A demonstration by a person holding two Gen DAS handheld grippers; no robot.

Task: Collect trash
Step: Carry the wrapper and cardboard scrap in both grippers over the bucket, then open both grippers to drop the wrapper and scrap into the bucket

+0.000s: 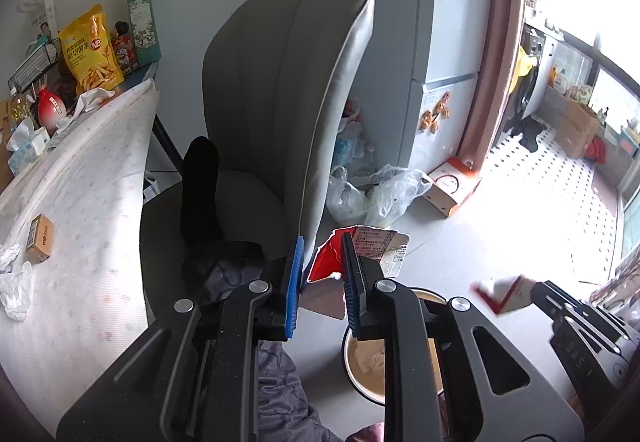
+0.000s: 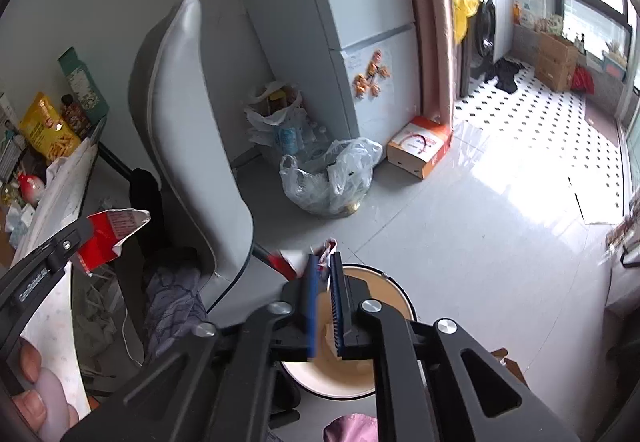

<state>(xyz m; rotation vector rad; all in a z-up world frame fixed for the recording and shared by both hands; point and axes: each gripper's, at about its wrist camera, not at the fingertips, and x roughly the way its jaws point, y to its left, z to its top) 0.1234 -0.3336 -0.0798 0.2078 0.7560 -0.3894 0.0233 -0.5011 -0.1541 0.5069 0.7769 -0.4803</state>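
My left gripper (image 1: 320,254) holds a torn red and white wrapper (image 1: 362,252) at its fingertips, with the jaws still spread fairly wide. The wrapper hangs above the floor beside the bin. My right gripper (image 2: 325,262) is shut on a second red and white wrapper piece (image 2: 298,260), held just over the round bin (image 2: 394,292), which has a beige liner and crumpled paper inside. The bin also shows in the left wrist view (image 1: 354,356), under my left gripper. The right gripper (image 1: 532,292) with its wrapper appears there at the right.
A grey chair (image 1: 288,102) stands close ahead, with a leg in a black sock (image 1: 200,186) on its seat. A table (image 1: 80,170) with scraps, a small box (image 1: 40,238) and snack bags is at left. Plastic bags (image 2: 332,178), a carton (image 2: 420,148) and a fridge (image 2: 360,22) are beyond.
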